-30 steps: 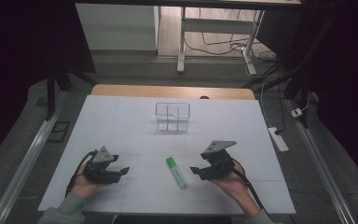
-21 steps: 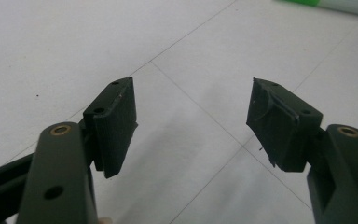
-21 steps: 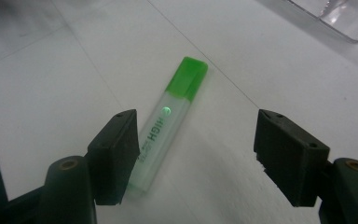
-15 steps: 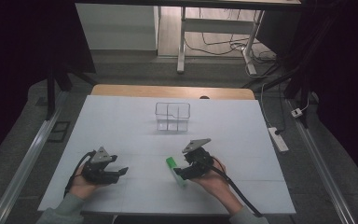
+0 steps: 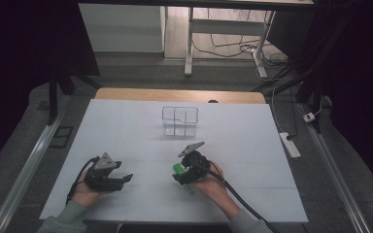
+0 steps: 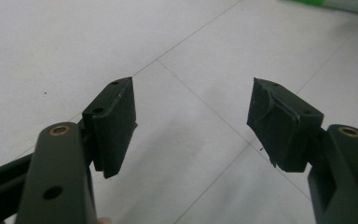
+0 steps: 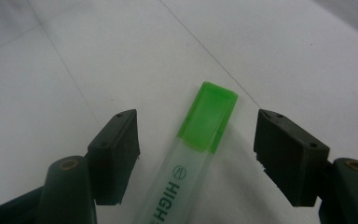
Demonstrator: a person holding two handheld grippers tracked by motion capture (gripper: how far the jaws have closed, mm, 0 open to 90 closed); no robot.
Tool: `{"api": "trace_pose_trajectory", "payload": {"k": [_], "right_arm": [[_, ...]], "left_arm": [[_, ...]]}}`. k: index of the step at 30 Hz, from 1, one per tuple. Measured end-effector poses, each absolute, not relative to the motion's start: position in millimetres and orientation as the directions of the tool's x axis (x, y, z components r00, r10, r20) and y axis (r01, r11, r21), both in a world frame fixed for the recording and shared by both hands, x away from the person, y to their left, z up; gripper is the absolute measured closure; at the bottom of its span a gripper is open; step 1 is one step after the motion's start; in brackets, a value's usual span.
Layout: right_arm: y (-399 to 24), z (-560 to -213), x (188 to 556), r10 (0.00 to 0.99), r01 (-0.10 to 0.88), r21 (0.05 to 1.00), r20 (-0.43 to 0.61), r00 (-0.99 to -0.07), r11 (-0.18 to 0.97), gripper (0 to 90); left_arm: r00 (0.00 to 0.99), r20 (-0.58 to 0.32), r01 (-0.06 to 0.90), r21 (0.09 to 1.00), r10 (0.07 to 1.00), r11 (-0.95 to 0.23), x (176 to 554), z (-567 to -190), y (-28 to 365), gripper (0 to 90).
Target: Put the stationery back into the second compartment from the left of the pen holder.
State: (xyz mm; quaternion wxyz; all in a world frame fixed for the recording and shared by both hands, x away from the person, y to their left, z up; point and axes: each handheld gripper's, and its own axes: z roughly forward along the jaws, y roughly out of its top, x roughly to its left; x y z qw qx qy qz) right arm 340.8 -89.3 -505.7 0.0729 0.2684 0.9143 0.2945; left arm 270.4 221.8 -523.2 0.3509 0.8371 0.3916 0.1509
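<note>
Your left gripper [image 5: 124,178] rests low over the white table [image 5: 126,126] near its front left, held in your left hand [image 5: 88,191]. In the left gripper view its jaws stand wide apart with nothing between them, only bare table surface beneath.

Further right, just past the middle of the table's front half, your right gripper [image 5: 179,177] sits over the green highlighter [image 7: 200,140], which lies flat on the table. From above, the gripper covers most of the pen, with its green cap showing at the gripper's left edge. In the right gripper view the jaws are spread, one on each side of the highlighter's capped end; the pads stand clear of it on both sides and do not press it. The green cap points away from you, with the clear barrel running back between the jaws.

Beyond both grippers, toward the far side of the table, stands a clear divided box [image 5: 179,121], well apart from the highlighter.
</note>
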Motion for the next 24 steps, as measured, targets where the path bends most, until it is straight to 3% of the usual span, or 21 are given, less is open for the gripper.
{"api": "trace_pose_trajectory", "payload": {"k": [18,24], "right_arm": [[-77.7,-516.6,346.9,0.549,0.453,0.529,-0.03,-0.835,0.718,44.6],[-77.9,-514.6,345.2,0.555,0.455,0.52,-0.045,-0.831,0.723,59.2]], "left_arm": [[0.648,0.001,0.543,0.7,0.761,-0.464,269.7,-524.2,220.0,32.1],[0.647,0.01,0.542,0.697,0.762,-0.47,269.2,-524.9,220.3,32.1]]}}
